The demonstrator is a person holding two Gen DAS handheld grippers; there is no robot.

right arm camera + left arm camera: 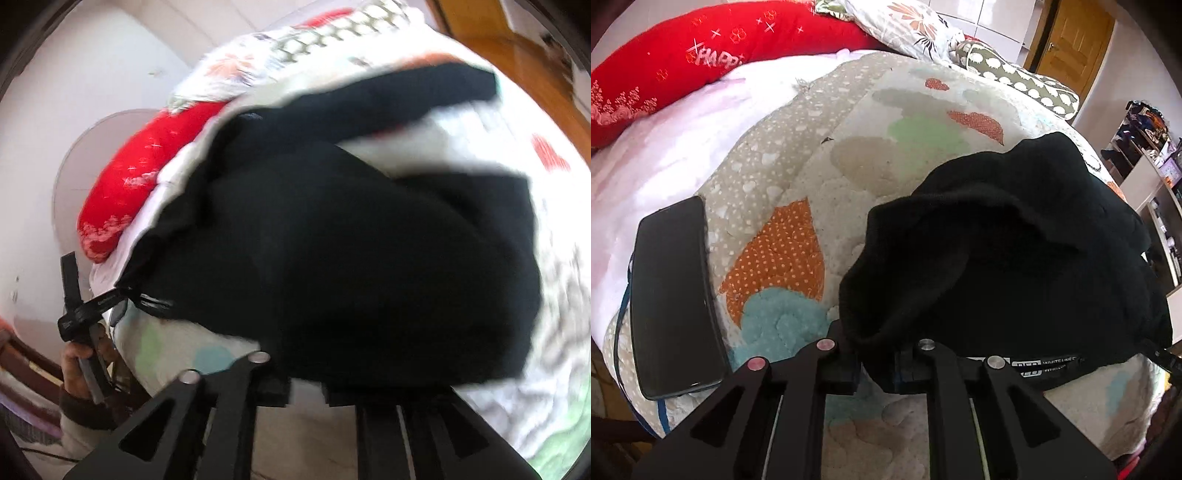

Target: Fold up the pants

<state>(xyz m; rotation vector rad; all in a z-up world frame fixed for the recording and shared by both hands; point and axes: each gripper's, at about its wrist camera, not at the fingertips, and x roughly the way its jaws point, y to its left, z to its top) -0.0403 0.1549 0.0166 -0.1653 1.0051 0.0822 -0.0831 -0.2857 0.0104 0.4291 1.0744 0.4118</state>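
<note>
1. On the bed, a patchwork quilt (820, 192) with orange, teal and green patches carries the black pants (1015, 251), which lie bunched on its right side in the left wrist view.
2. The left gripper (875, 369) has its fingers (842, 373) pressed nearly together, pinching the near edge of the pants at the waistband, beside a white-lettered label (1049, 363).
3. The right gripper (304, 393) sits at the near hem of the dark heap; the view is blurred, but its fingers (271, 391) stand close together with black cloth between them.
4. In the right wrist view a hand (79, 363) holds the left gripper's handle at the lower left, and a drawstring (92, 308) trails from the pants' corner there.
5. A black phone (674, 299) lies on the quilt's left edge, well apart from the pants.
6. A red pillow (683, 48) rests at the far end of the bed.
</note>
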